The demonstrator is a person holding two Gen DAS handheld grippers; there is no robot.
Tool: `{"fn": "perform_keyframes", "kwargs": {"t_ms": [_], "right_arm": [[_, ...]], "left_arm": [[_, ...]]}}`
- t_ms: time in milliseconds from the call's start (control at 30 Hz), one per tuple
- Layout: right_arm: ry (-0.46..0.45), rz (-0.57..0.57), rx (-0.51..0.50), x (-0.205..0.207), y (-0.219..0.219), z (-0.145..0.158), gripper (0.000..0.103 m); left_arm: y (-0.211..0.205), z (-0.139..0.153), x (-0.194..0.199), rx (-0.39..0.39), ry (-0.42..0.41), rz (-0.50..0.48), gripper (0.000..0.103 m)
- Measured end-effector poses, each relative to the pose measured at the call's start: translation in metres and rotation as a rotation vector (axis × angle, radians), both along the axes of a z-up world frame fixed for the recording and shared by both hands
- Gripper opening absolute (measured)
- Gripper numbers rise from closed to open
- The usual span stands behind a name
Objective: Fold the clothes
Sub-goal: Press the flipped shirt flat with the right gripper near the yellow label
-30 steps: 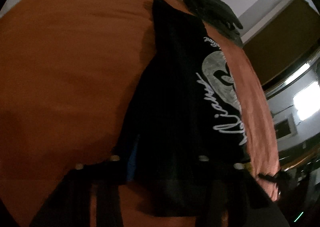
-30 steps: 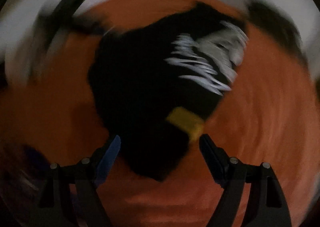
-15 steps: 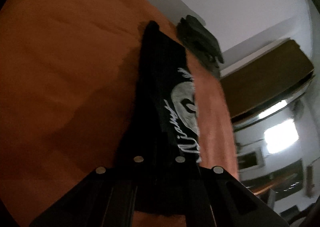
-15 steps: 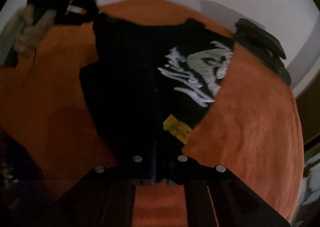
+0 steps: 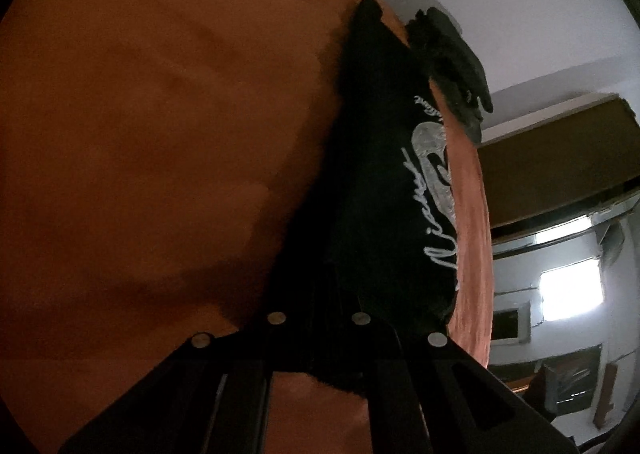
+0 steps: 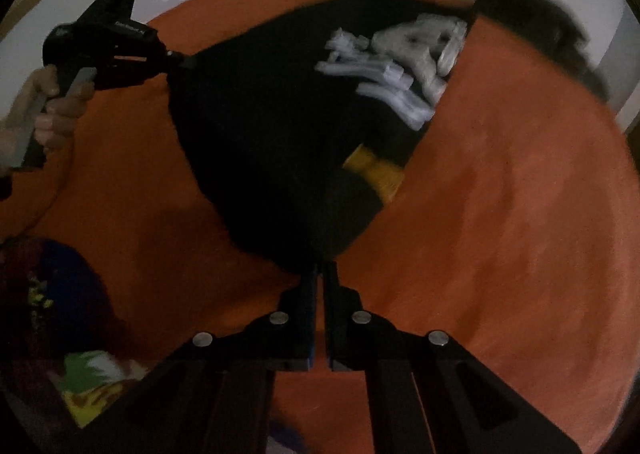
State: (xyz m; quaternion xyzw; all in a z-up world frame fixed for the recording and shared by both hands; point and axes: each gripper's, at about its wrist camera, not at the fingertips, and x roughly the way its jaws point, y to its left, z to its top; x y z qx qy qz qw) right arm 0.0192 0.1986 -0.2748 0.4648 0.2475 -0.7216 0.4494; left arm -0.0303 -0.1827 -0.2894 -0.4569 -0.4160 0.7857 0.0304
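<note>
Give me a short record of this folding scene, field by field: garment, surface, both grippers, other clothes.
garment: black cotton shirt with white script print, yellow tag, partly lifted
surface: orange bedspread
left gripper: shut on a shirt edge
right gripper: shut on the shirt's near edge
other clothes: dark folded pile by the wall; colourful heap at the near left

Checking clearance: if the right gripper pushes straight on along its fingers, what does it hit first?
The black shirt itself: the right gripper is already shut on its near edge. Beyond lies the orange cover.
</note>
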Motion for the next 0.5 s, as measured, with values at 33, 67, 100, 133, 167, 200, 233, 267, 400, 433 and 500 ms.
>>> {"fn": "perform_keyframes", "kwargs": {"t_ms": [33, 67, 100, 133, 167, 200, 233, 267, 400, 433, 500], "right_arm": [[-0.021, -0.007, -0.020, -0.004, 0.003, 0.004, 0.006], [-0.033, -0.017, -0.047, -0.007, 0.006, 0.009, 0.018], [-0.033, -0.042, -0.085, -0.013, 0.011, 0.016, 0.039], [-0.029, -0.072, -0.126, -0.019, 0.017, 0.023, 0.050], [-0.026, -0.102, -0.167, -0.025, 0.023, 0.030, 0.065], [-0.028, -0.122, -0.187, -0.030, 0.025, 0.033, 0.067], [-0.018, -0.129, -0.182, -0.033, 0.023, 0.035, 0.067], [0.010, -0.119, -0.163, -0.033, 0.019, 0.035, 0.067], [0.119, 0.046, -0.154, -0.003, -0.007, 0.038, 0.067], [0.148, 0.094, -0.153, 0.005, -0.016, 0.038, 0.067], [0.218, 0.164, -0.116, 0.019, -0.035, 0.034, 0.067]], "left_arm": [[0.000, 0.001, 0.001, 0.005, 0.001, -0.010, 0.005], [0.000, 0.004, 0.002, 0.006, 0.008, -0.019, 0.007], [0.001, 0.007, 0.003, -0.001, 0.017, -0.026, 0.014], [0.002, 0.011, 0.004, -0.009, 0.025, -0.034, 0.018], [0.002, 0.014, 0.004, -0.020, 0.031, -0.042, 0.027], [0.004, 0.017, 0.003, -0.035, 0.033, -0.051, 0.035], [0.004, 0.018, 0.003, -0.048, 0.032, -0.060, 0.036], [0.005, 0.016, 0.002, -0.055, 0.025, -0.072, 0.037], [0.011, 0.007, -0.008, -0.062, -0.007, -0.108, 0.040], [0.012, 0.005, -0.010, -0.071, -0.011, -0.110, 0.040], [0.014, 0.004, -0.013, -0.100, -0.016, -0.105, 0.037]]}}
